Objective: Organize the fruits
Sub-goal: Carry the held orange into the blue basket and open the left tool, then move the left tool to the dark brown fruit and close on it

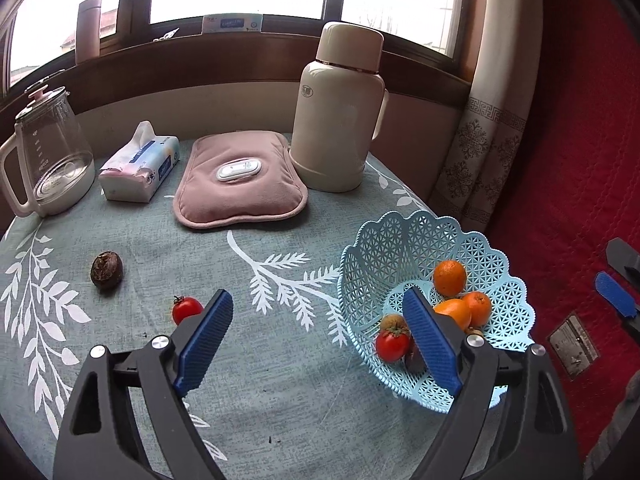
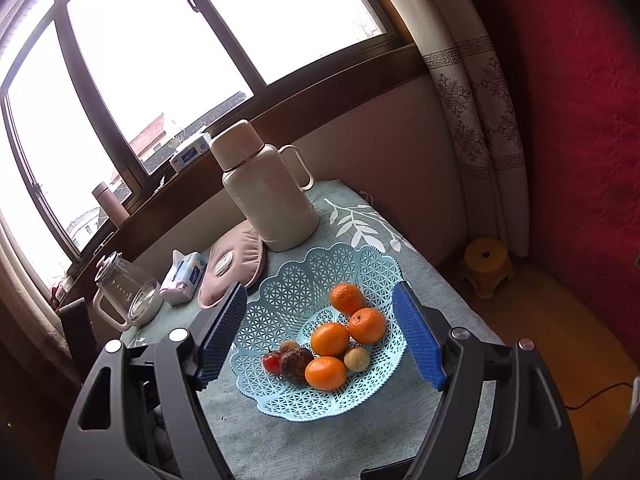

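A light-blue lattice basket [image 1: 400, 248] stands at the table's right edge and holds several oranges [image 1: 450, 278], a red tomato [image 1: 392, 346] and smaller fruits. On the cloth to its left lie a second tomato [image 1: 186, 309] and a dark brown wrinkled fruit [image 1: 106, 270]. My left gripper [image 1: 318, 300] is open and empty, with its left finger beside the loose tomato and its right finger over the basket's near side. My right gripper [image 2: 320, 292] hangs open and empty over the basket [image 2: 320, 272], above the oranges [image 2: 330, 338], a tomato [image 2: 272, 362] and a dark fruit [image 2: 296, 364].
At the back of the table stand a cream thermos [image 1: 338, 112], a pink heating pad [image 1: 240, 180], a tissue pack [image 1: 140, 168] and a glass kettle [image 1: 48, 152]. A curtain and a red cover lie to the right, with a yellow stool [image 2: 486, 266] on the floor.
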### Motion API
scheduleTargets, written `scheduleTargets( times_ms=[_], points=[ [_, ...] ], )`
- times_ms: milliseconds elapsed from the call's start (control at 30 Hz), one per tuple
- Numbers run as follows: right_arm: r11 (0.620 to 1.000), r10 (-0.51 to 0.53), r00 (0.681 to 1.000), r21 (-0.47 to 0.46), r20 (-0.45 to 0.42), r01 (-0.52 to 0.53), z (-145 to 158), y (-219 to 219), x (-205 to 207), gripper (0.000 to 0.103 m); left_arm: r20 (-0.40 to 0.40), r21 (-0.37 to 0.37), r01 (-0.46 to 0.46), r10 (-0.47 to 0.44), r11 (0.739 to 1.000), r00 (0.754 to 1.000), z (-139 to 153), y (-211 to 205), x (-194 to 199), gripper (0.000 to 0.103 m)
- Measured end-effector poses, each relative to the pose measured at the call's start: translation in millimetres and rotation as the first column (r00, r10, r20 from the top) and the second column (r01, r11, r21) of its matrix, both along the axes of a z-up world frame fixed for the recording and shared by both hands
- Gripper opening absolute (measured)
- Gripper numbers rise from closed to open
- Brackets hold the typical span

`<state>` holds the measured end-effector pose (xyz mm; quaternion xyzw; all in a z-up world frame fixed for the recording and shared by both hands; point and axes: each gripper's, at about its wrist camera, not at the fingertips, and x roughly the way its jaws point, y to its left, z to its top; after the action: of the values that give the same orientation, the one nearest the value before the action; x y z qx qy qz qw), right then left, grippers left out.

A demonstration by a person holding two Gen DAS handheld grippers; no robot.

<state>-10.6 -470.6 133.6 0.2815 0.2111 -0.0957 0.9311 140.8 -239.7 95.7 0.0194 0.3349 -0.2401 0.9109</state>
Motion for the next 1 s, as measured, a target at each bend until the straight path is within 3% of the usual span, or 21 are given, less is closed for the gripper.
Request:
scheduleTargets(
  times_ms=[533, 1000],
  points=[
    [1.000, 0.009, 1.000, -0.017, 0.024, -0.009, 4.8, 9.7, -3.5, 0.081, 0.029, -0.005, -0.114, 0.114, 0.993, 0.993, 11.8, 54.4, 9.9, 0.090],
    [0.999, 0.032, 0.999, -0.031, 0.014, -0.032, 1.2, 20.2, 0.5, 0.081, 0.052, 0.030, -0.286, 0.284, 0.958, 0.957, 13.0, 130.0, 42.3, 0.090]
  ],
)
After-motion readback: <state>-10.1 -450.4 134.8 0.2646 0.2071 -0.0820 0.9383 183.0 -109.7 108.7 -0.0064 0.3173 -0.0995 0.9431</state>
